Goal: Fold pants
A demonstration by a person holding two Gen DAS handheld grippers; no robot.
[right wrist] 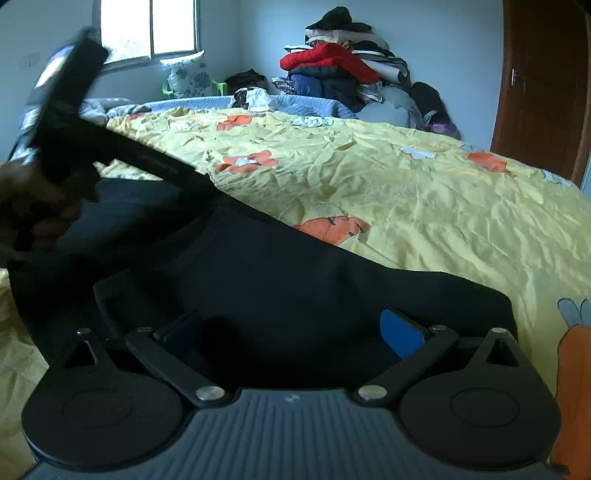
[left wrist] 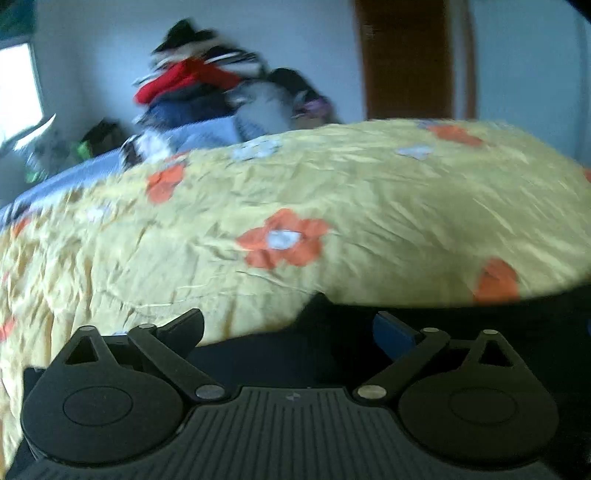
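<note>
Dark pants (right wrist: 295, 280) on yellow floral bedspread (right wrist: 424, 192), clothes pile (right wrist: 343, 70) behind.

a home bedroom: flowered yellow bedspread (right wrist: 406, 192), clothes pile (right wrist: 343, 70) (coats, mostly), window (right wrist: 147, 29), wooden door (right wrist: 543, 92).

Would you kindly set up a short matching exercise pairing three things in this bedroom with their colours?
Things:
1. pants
2. bedspread
3. jacket on the clothes pile

Colours:
A. red
B. yellow with orange flowers
C. black

Pairs: 1-C, 2-B, 3-A
</note>
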